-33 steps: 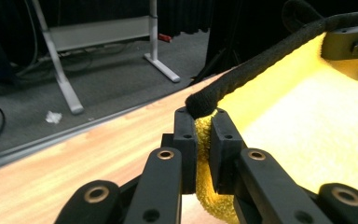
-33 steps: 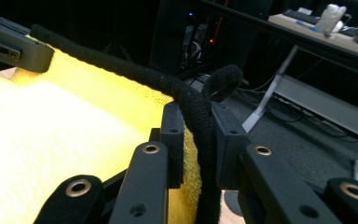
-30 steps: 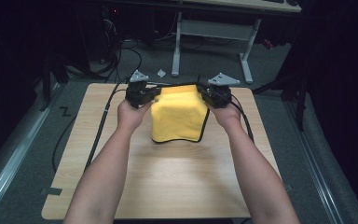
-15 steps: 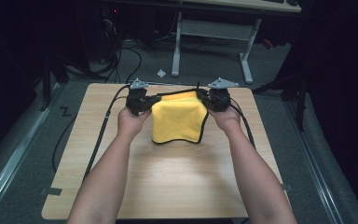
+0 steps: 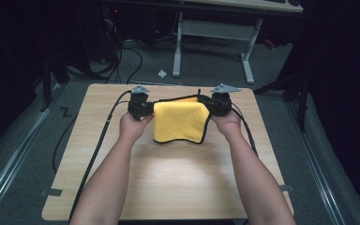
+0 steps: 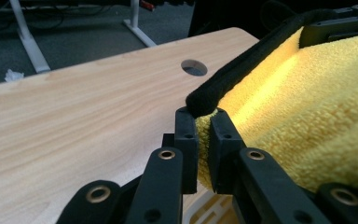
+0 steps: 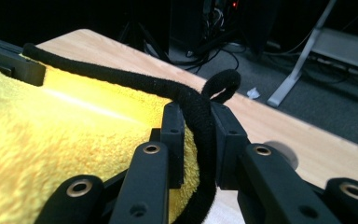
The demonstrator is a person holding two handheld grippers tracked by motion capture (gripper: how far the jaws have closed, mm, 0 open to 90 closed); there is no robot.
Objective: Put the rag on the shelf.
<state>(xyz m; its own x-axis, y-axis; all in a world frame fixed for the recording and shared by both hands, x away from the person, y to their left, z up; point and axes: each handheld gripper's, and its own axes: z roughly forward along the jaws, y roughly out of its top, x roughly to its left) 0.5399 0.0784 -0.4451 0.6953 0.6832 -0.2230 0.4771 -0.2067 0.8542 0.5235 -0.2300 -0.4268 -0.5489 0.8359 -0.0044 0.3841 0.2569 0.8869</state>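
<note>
The wooden table (image 5: 168, 187) holds a yellow towel (image 5: 178, 123) near its 12 o'clock edge. A second ago the towel hung higher; now it sinks, folding over. The left gripper (image 5: 146, 108) and right gripper (image 5: 212, 105) each pinch a corner.

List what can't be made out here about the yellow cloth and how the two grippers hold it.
- High view: the pinch points on the yellow cloth are too small; left gripper and right gripper bodies cover them.
- Left gripper view: the cloth's right part is cut off by the frame edge.
- Right gripper view: the black edging hides the cloth's far side.
</note>
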